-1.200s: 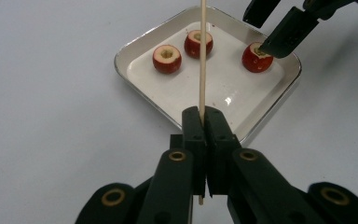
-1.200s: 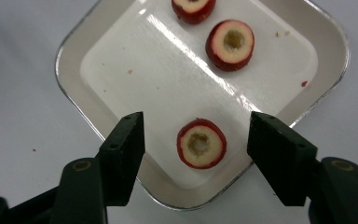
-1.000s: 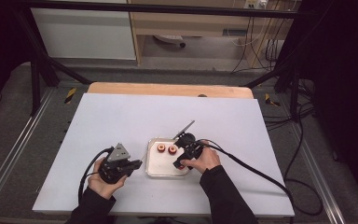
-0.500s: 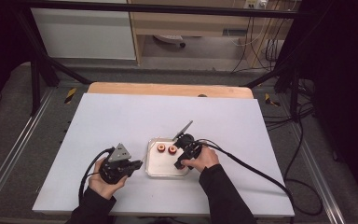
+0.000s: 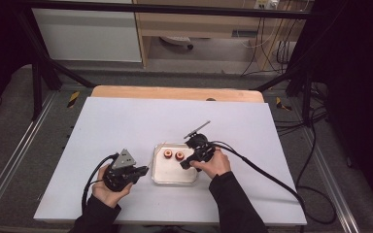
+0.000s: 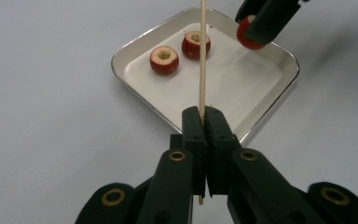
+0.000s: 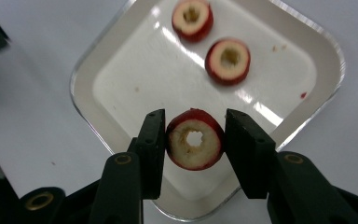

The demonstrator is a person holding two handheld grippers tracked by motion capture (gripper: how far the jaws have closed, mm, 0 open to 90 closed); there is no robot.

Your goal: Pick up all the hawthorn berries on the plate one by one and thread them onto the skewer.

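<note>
Progress: your left tongs (image 6: 204, 122) clench a bare wooden skewer (image 6: 202, 56); your right tongs (image 7: 195, 140), just closing, grip one cored hawthorn (image 7: 195, 144). Two more (image 7: 227, 60) wait at 12 o'clock in the steel tray (image 7: 98, 74); none threaded.

Three cored red fruit pieces (image 7: 195, 144) are showing over one metal tray (image 7: 121, 42): two lying upper centre, one lower centre. One wooden skewer (image 6: 202, 56) is standing mid-frame.

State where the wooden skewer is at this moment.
The skewer is clamped upright between the left gripper's shut jaws in the left gripper view, reaching over the steel tray beside two cored red fruits.
</note>
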